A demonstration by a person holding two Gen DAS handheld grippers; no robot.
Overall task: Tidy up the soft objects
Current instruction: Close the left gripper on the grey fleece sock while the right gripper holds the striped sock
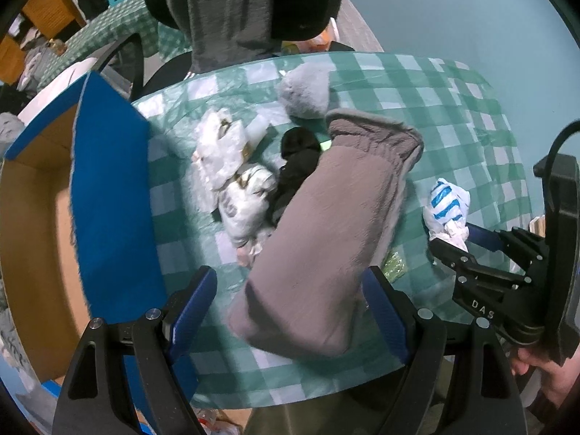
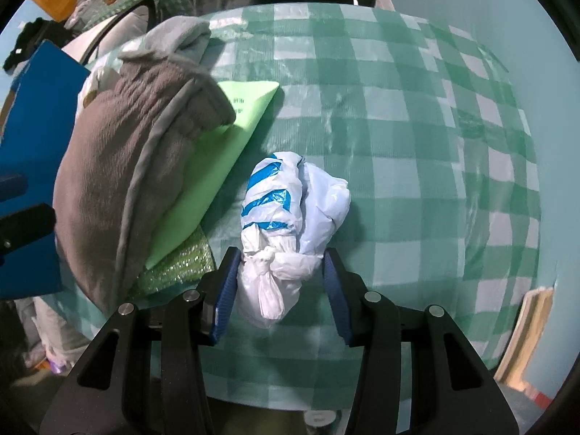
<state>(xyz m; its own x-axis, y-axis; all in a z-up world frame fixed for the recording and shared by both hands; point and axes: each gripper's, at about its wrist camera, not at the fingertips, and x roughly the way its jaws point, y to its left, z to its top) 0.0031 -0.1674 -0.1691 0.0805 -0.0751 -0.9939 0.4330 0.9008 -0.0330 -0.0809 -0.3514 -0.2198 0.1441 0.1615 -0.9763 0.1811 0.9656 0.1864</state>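
Note:
A large grey fleece mitten [image 1: 326, 232] lies on the green checked tablecloth [image 1: 453, 108]; it also shows in the right wrist view [image 2: 119, 166]. My left gripper [image 1: 290, 290] is open, its fingers either side of the mitten's lower end. A knotted white and blue plastic bag [image 2: 286, 217] lies between the blue pads of my right gripper [image 2: 282, 264], which touch its knotted end; the bag and that gripper also show in the left wrist view [image 1: 447, 206]. A black cloth [image 1: 297, 166], white plastic bags [image 1: 235, 177] and a grey fluffy ball [image 1: 306, 90] lie beyond the mitten.
An open cardboard box with blue flaps [image 1: 108, 195] stands at the table's left. A green paper sheet [image 2: 217, 152] and a green glitter piece [image 2: 174, 268] lie under the mitten. A person in grey [image 1: 235, 11] sits behind the table. Books [image 2: 525, 337] lean at the right.

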